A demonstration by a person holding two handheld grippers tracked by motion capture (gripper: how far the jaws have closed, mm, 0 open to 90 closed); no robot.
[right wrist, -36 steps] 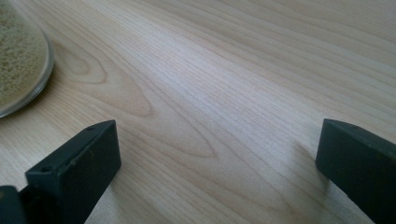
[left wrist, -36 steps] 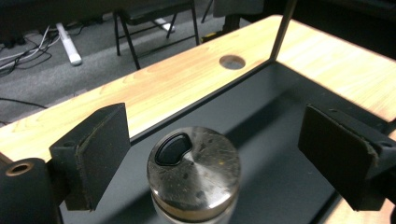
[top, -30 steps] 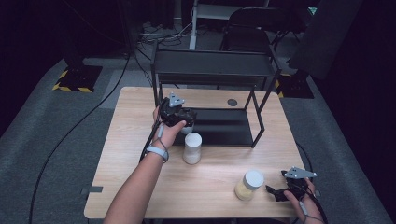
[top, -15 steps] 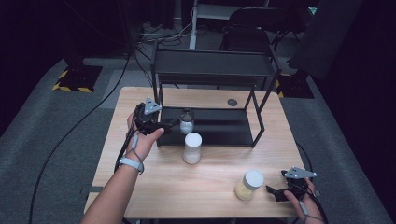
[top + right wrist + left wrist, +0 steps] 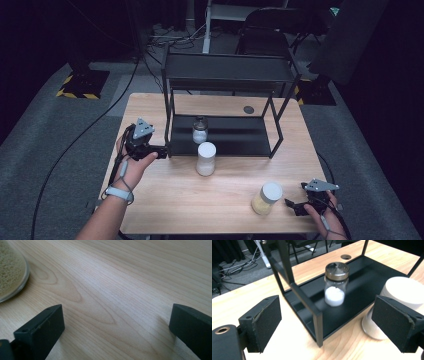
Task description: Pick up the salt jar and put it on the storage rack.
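With the small glass jar [image 5: 336,285] standing on the rack's lower shelf [image 5: 364,285], the left tool [image 5: 332,325], jaws apart and empty, probably takes the white-lidded jar [image 5: 205,158] next, while the right tool [image 5: 117,330] rests wide apart on the table [image 5: 120,277].

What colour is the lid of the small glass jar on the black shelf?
Dark metallic grey; the small glass jar's lid shows best in the left gripper view.

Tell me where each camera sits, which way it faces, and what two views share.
High view: above the table, looking forward and down; both forearms, left tool, right tool.
Left gripper view: on the left tool, facing the black shelf; its open jaws show.
Right gripper view: on the right tool, low over the wood; open jaws.
Shared: the salt shaker, in the high and left views.
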